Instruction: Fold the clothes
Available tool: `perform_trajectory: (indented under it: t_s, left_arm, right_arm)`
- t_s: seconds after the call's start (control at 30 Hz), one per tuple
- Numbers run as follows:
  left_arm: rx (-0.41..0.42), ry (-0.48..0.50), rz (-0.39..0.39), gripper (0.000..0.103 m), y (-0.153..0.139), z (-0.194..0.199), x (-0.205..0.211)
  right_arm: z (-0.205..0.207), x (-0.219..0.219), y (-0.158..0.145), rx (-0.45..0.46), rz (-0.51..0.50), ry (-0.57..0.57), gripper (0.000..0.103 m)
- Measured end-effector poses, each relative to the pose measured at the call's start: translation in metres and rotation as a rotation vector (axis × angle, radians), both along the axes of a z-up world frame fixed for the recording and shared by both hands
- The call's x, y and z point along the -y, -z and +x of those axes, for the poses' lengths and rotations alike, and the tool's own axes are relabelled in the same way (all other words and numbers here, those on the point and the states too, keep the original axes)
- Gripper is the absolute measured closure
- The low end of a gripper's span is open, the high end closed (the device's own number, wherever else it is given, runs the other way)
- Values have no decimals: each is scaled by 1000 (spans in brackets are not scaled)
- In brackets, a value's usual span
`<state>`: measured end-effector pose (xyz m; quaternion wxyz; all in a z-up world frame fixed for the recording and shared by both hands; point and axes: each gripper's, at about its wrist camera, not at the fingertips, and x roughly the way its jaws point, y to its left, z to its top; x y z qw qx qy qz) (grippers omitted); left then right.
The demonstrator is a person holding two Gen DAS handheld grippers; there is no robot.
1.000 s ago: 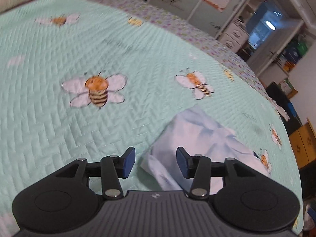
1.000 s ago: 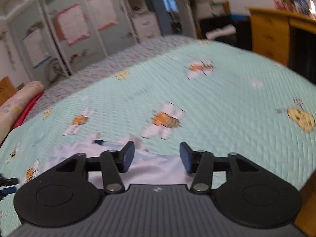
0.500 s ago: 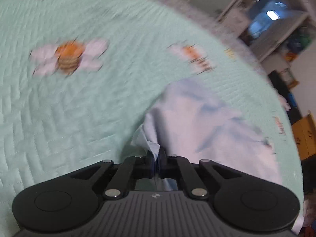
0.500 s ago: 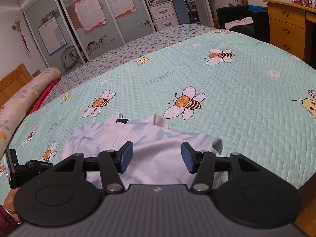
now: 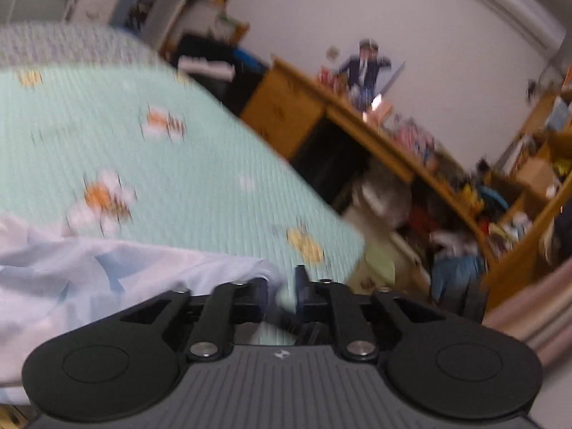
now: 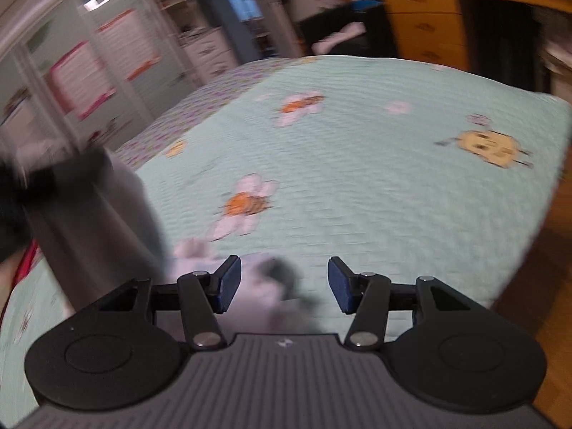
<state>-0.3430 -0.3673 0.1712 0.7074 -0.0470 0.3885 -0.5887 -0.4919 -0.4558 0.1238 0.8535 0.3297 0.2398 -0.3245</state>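
1. The left tool (image 5: 282,291) has its jaws drawn close with pale cloth between them; it appears to be gripping an edge of the shirt (image 5: 107,271), though blur keeps me from being sure how much cloth is caught.
2. In the left view the shirt, light blue and white, spreads away to the left of the tool and rests against the bed (image 5: 200,164) near its front edge. In the right view a grey, blurred sheet of it hangs up at the far left, so part seems lifted off the bed.
3. The right tool (image 6: 284,284) is open, jaws wide apart, holding nothing. It hovers low over a rumpled part of the shirt with a dark patch, perhaps the collar, lying near the bed's front edge.
4. The shirt is not folded flat now; whether a fold is being made or the cloth is only being spread out, the pictures do not settle.
5. Risk on the left: the grip looks thin and close to the hem. A quick pull could slip the cloth free and drop it in a heap.
6. Risk in the middle: with one side lifted and the other loose, the shirt may twist or bunch, giving a crooked fold.
7. Risk on the right: closing on the rumpled part could pinch several layers, or the bedcover beneath, and drag both.
8. The shirt sits near the front edge, so a tug that way could slide it off the bed.
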Motion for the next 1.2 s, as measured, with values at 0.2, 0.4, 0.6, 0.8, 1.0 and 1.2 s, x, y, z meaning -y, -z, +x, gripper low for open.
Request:
perform_trajectory:
  t_s: [0.2,0.4,0.6,0.8,1.0,1.2]
  left_arm:
    - [-195,-166,-59,68,46,18,-93]
    - [-209,-508,-18,66,62,40,-210]
    - [-214,-663,36,64,64,42,-261]
    - [-220,-797,88,63,67,42,-303]
    - [-240,-793,93,63,75,42,-313]
    - [-236,-740,137,62,86,42,-289]
  right_arm:
    - [-12,14,2,-9,-81,-45,48]
    - [58,-76,-19,-1,-425,-584,28]
    - [155,-197,5,-115,-758,-1026,27]
    - [218,-269,47,-331,-922,-1169,27]
    - [220,-248,43,-350,-785,-1106,101]
    - [138,-153,-43,-36,-588,-749,101]
